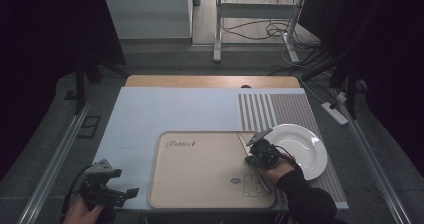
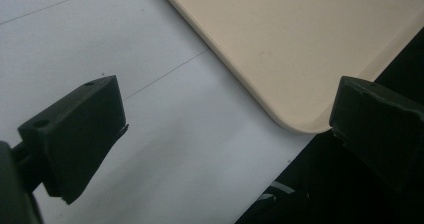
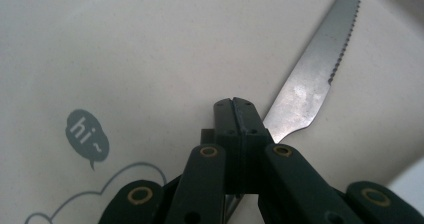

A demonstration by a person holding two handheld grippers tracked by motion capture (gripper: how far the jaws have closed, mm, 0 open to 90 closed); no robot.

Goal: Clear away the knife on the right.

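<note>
1. Left gripper [image 1: 131,191]: it sits at the near left corner of the table, jaws standing wide apart with nothing between them. In the left gripper view the near corner of the beige placemat [image 2: 300,49] lies just ahead of the jaws, on the pale blue table cover [image 2: 150,149].

2. Right gripper [image 3: 234,104]: the jaws are pressed together on the knife [image 3: 312,79], gripping it near where blade meets handle. In the high view this gripper [image 1: 250,160] is over the right part of the placemat [image 1: 200,174], close to the rabbit drawing [image 1: 252,185].

3. Knife position: in the high view the knife [image 1: 243,140] lies with its long axis running from near right to far left along the placemat's right edge, blade pointing away from the person. The serrated edge shows in the right gripper view.

4. Governing relation: the white plate [image 1: 305,141] sits just to the right of the knife, partly on the striped mat [image 1: 280,109]. The knife is therefore between placemat centre and plate. The right hand is the nearer one by far; the left is well apart.

5. Judgement: the knife appears ready to be laid down parallel to the plate's left side.
</note>
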